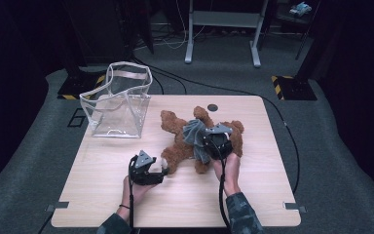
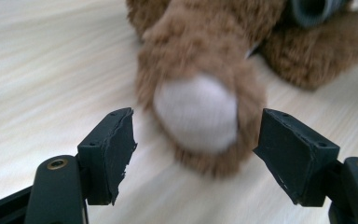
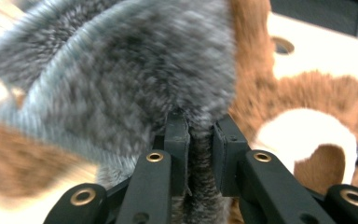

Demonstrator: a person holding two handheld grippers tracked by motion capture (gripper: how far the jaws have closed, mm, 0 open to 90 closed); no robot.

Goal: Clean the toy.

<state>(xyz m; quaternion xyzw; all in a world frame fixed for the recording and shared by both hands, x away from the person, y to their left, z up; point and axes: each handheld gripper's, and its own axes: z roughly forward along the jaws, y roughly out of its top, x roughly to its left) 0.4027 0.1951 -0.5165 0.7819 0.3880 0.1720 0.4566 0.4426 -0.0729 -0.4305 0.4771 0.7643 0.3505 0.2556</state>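
The brown teddy bear [image 1: 199, 139] lies on the table [image 1: 185, 204], right of the clear bag [image 1: 119, 100]; the right gripper [image 3: 199, 135] pinches its grey garment [image 3: 121, 74], seemingly to strip it, while the left gripper [image 2: 196, 149] stands spread around a paw [image 2: 196, 114], likely to brace.

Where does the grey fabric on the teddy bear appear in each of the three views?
High view: grey fabric at table centre, on the bear, pinched by the right gripper.
Left gripper view: a dark grey roll at the top edge, probably that fabric.
Right gripper view: centre and upper left.
Shared landmark: brown teddy bear.
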